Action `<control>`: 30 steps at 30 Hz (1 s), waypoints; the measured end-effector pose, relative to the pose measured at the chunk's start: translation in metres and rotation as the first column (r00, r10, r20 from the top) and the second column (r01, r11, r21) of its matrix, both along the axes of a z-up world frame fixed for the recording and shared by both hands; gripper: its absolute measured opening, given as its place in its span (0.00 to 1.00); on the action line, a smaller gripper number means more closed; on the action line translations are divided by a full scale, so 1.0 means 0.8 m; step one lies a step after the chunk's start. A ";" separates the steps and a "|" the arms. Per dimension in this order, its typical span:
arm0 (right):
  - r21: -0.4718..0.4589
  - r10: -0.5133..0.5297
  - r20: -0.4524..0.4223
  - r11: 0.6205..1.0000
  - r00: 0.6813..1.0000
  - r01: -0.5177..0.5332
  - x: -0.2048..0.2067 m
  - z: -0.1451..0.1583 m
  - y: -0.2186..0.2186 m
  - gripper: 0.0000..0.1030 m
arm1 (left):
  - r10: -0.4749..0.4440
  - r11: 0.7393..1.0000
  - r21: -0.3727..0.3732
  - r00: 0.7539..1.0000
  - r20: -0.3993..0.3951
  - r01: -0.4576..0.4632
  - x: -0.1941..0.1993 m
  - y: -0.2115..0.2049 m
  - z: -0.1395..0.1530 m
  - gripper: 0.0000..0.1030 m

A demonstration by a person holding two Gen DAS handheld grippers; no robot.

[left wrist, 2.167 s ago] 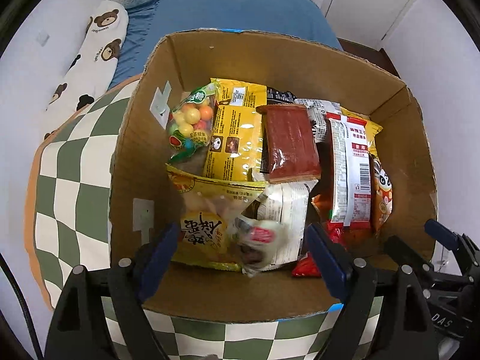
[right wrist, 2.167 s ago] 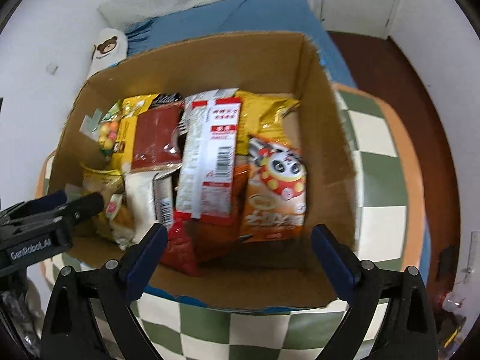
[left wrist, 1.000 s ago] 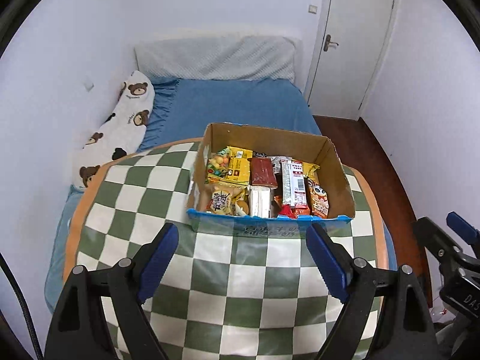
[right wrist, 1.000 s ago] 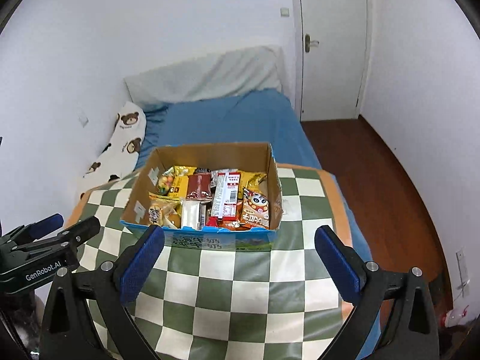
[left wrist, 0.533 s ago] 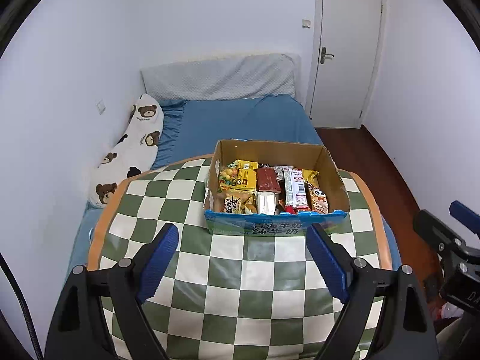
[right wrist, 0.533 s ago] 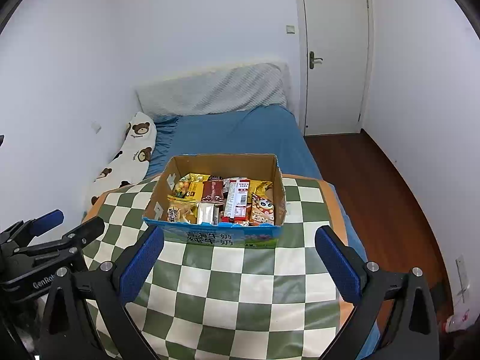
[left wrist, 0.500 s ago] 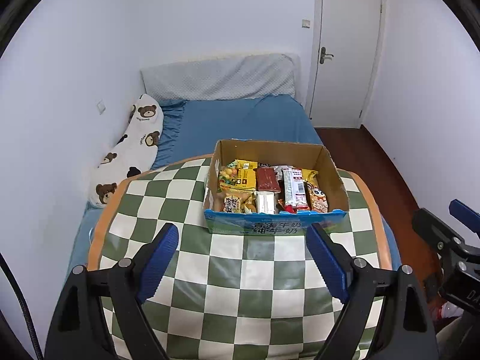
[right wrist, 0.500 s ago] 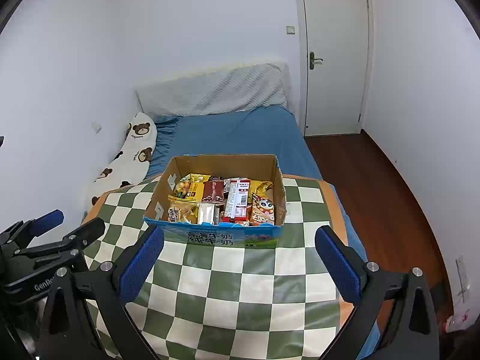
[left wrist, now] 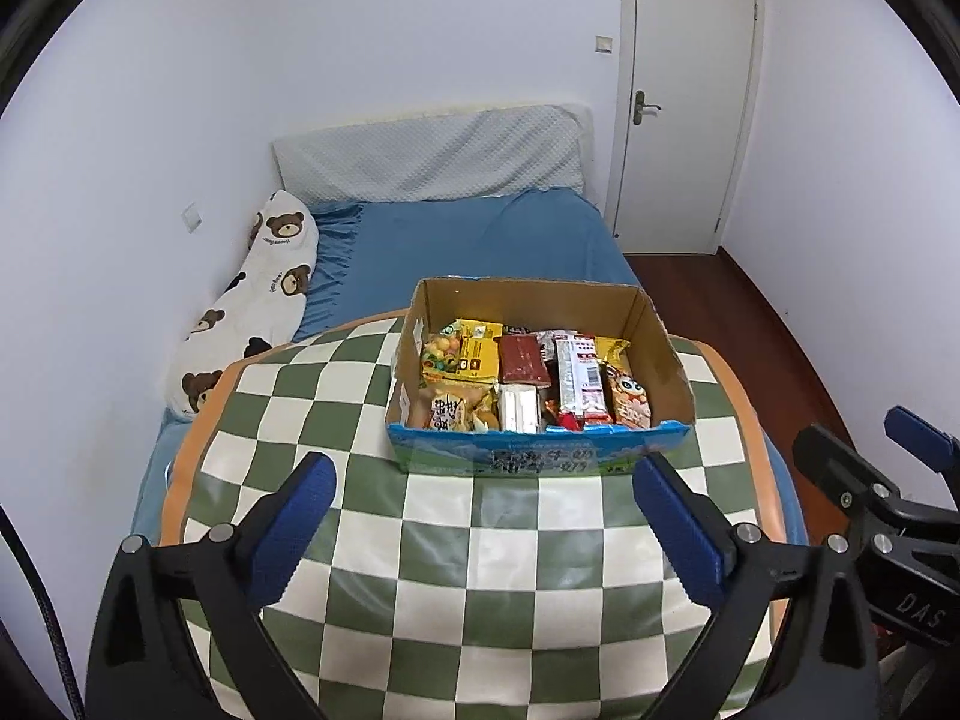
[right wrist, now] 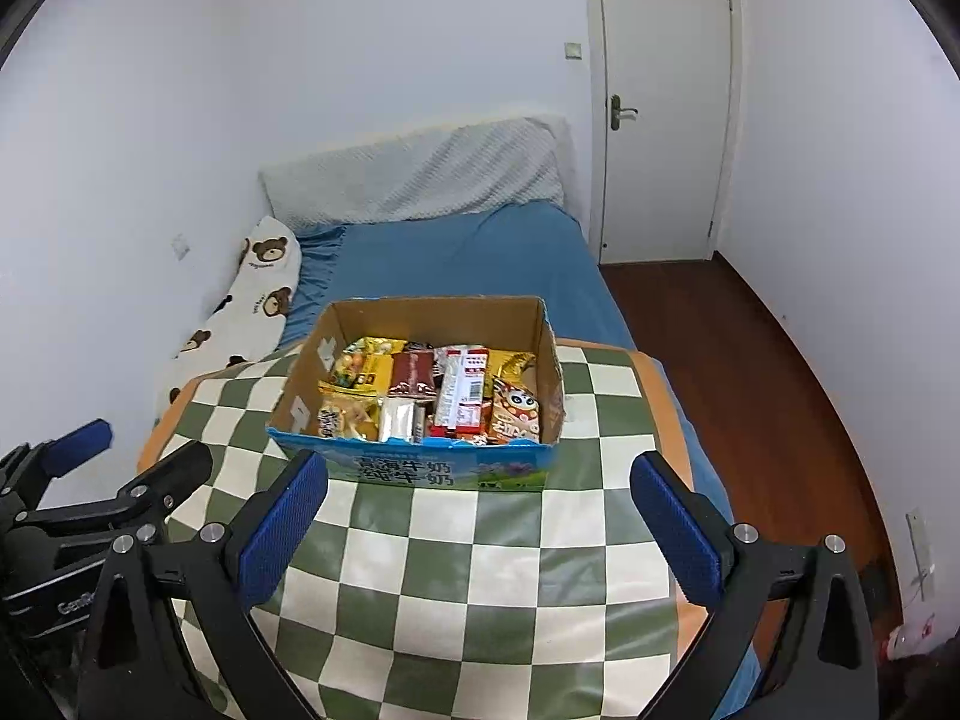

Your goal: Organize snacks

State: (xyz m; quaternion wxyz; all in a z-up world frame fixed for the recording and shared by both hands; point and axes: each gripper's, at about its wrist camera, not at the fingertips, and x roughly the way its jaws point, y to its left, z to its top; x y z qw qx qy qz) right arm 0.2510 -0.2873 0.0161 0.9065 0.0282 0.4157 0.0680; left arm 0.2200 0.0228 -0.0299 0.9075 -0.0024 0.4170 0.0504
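A cardboard box (left wrist: 663, 360) with a blue printed front sits on the green-and-white checkered desk (left wrist: 516, 546), near the desk's far edge and a little toward its right side in the left wrist view. Its top is open and it is packed with snack packets lying side by side. Along the far wall of the box lie a clear bag of coloured candy balls (left wrist: 441, 351), a yellow packet (left wrist: 480, 354) and a dark red flat pack (left wrist: 521, 357). Toward the right wall lie a white-and-red packet with a barcode (left wrist: 579, 381) and an orange packet with a cartoon panda face (left wrist: 627, 399). Along the near wall lie a yellow bag with dark characters (left wrist: 450, 408) and a silvery white packet (left wrist: 519, 409).

The left tool (left wrist: 483, 528) hangs over the near part of the desk, well apart from the box. Its blue-padded jaws are opening, already spread wide, with nothing between them but the checkered cloth below. The right tool (right wrist: 480, 519) hangs likewise over the near part of the desk, jaws spread wide and empty, the box lying beyond its tips.

Beyond the desk's far edge lies a bed with a blue sheet (right wrist: 468, 258), a bear-print pillow (right wrist: 258, 288) along the wall and a pale quilted headboard cushion (right wrist: 420, 177). A white door (right wrist: 660, 102) stands closed in the far right corner.
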 end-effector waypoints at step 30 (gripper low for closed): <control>-0.097 -0.075 -0.095 0.993 0.993 0.066 0.120 -0.109 0.008 1.00 | 0.068 0.998 0.024 0.992 -0.109 -0.066 0.108 0.021 -0.087 0.99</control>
